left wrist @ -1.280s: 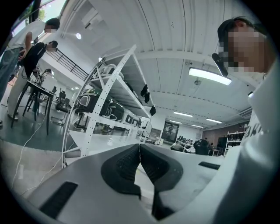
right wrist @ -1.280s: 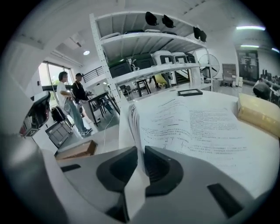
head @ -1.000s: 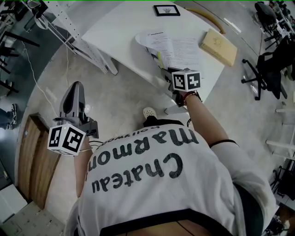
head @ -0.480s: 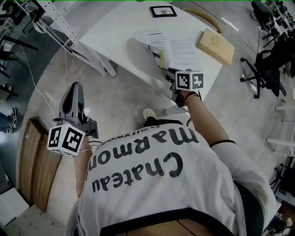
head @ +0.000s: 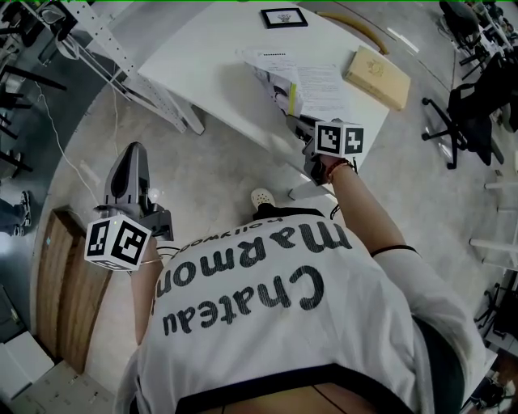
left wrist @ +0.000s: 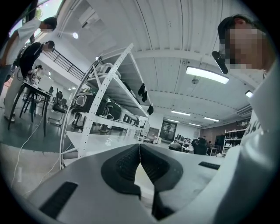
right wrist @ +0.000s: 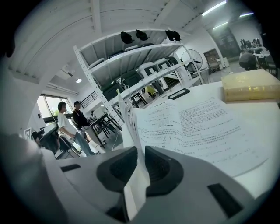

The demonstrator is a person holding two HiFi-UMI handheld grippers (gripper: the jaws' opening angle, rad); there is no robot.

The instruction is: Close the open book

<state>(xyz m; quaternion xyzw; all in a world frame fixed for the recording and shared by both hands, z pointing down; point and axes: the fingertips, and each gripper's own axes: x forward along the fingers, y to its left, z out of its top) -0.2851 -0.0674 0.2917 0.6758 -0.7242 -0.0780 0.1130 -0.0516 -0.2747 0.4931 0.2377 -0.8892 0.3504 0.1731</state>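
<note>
Left gripper [head: 133, 152]: jaws pressed together on nothing, parked over the floor, well apart from the white tabletop [head: 202, 57]. The open white-paged printed book [head: 320, 85] is lying at the table's near edge. Its left-hand leaves [head: 273, 79] are stood upright and clamped at the lower edge by the right gripper [head: 298, 123], jaws closed on paper. Only a thin sheaf seems to be gripped; whether the cover is included cannot be confirmed. Risks: the paper could be torn or pulled out of the pinch if swung fast, loose leaves could be left fanned open behind, and the unpinned book could be dragged off the edge. The small black picture frame [head: 283, 18] is well clear. The closed tan book [head: 376, 77] sits just beside the right page, apart from it, and is judged outside the fold path. The black office chair [head: 469, 105] is off the table.
</note>
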